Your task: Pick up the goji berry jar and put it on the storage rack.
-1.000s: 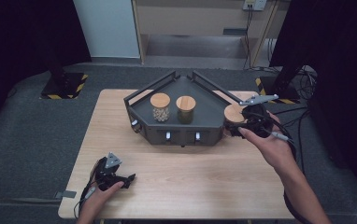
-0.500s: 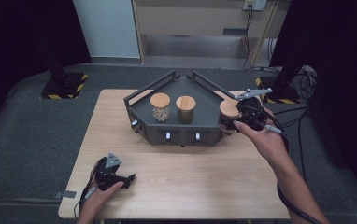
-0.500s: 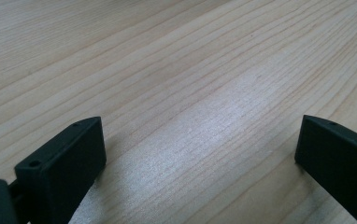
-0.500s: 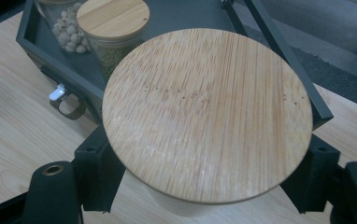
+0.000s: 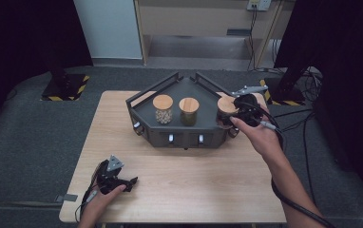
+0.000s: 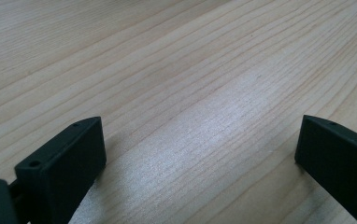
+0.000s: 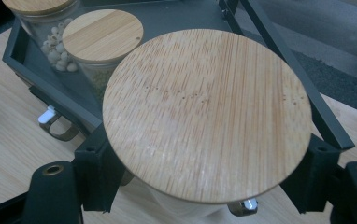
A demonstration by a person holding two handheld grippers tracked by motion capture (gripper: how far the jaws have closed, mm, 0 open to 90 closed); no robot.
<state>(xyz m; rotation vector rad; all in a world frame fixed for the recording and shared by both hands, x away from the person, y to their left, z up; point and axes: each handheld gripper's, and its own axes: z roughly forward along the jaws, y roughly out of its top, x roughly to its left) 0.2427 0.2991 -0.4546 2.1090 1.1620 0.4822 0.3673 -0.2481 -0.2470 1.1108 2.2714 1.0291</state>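
Jar with a round bamboo lid (image 7: 208, 114), held between the 2 black jaws of the right gripper (image 7: 207, 175), which press against its body just below the lid rim on either side; in the high view the same jar (image 5: 227, 105) sits directly ahead of the right gripper (image 5: 240, 113), at the right-hand end of the dark angular tray (image 5: 184, 135), though whether its base rests on the tray or hangs just beside its rim cannot be told. Beyond the gripped jar stand 2 more bamboo-lidded jars inside the tray: the nearer one holding greenish contents (image 7: 103, 35) and the farther one holding pale round pieces (image 7: 46, 28). The left gripper (image 5: 115, 179) lies well apart from the tray, near the front left corner of the wooden table (image 5: 189, 190); its jaws are spread wide with bare wood grain (image 6: 200, 107) between them, gripping nothing.
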